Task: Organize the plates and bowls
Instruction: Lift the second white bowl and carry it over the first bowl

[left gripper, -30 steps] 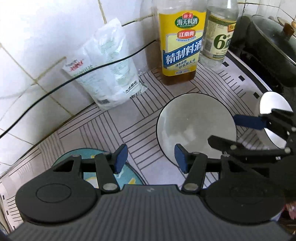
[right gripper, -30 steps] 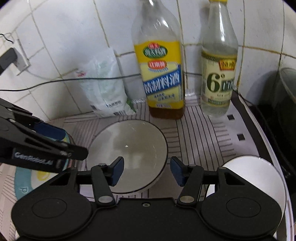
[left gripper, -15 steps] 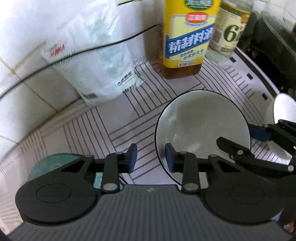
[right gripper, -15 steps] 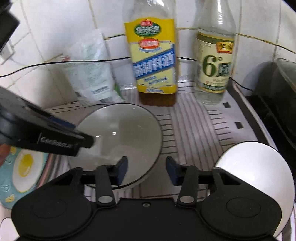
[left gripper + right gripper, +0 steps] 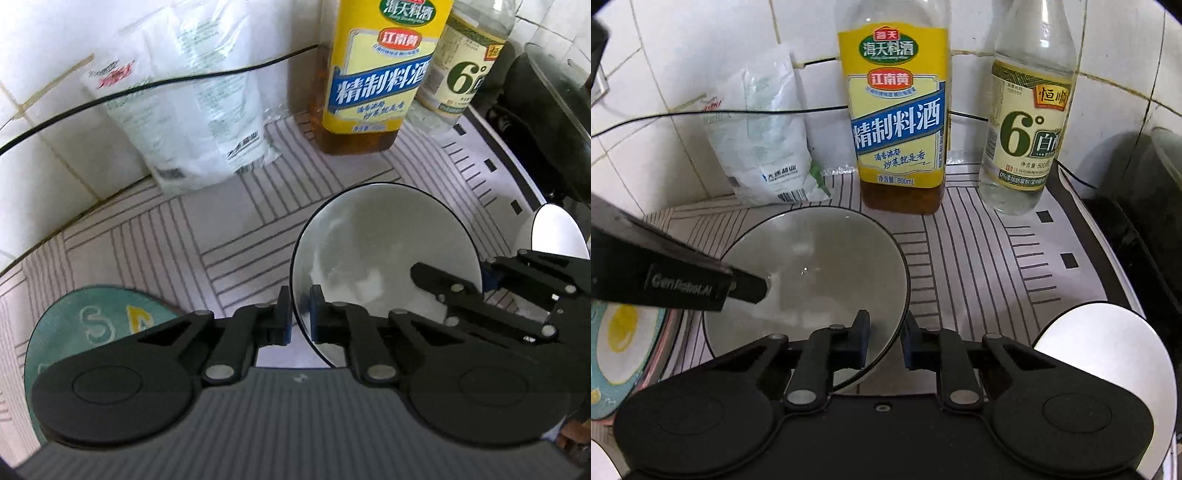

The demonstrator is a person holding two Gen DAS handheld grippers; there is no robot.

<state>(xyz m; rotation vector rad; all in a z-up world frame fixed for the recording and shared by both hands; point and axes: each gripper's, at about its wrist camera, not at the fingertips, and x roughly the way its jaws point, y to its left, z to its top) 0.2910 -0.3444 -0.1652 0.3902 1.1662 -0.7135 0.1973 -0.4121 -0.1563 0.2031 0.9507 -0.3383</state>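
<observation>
A grey bowl with a dark rim (image 5: 388, 258) (image 5: 820, 266) sits on the striped mat. My left gripper (image 5: 298, 314) is shut on its left rim, one finger inside and one outside. My right gripper (image 5: 884, 339) straddles the bowl's right rim with its fingers narrowed around it; contact looks close but a small gap shows. A white bowl (image 5: 1108, 373) (image 5: 557, 232) sits to the right. A teal plate with a yellow pattern (image 5: 96, 321) (image 5: 617, 343) lies to the left, on a stack.
A yellow-label cooking wine bottle (image 5: 897, 110), a clear vinegar bottle (image 5: 1027, 122) and a white salt bag (image 5: 761, 136) stand against the tiled wall. A black cable (image 5: 147, 85) runs along the wall. A dark pot (image 5: 554, 122) is at the right.
Both grippers moved down onto the grey bowl. The left fingers closed on its left rim. The right fingers narrowed around its right rim.
</observation>
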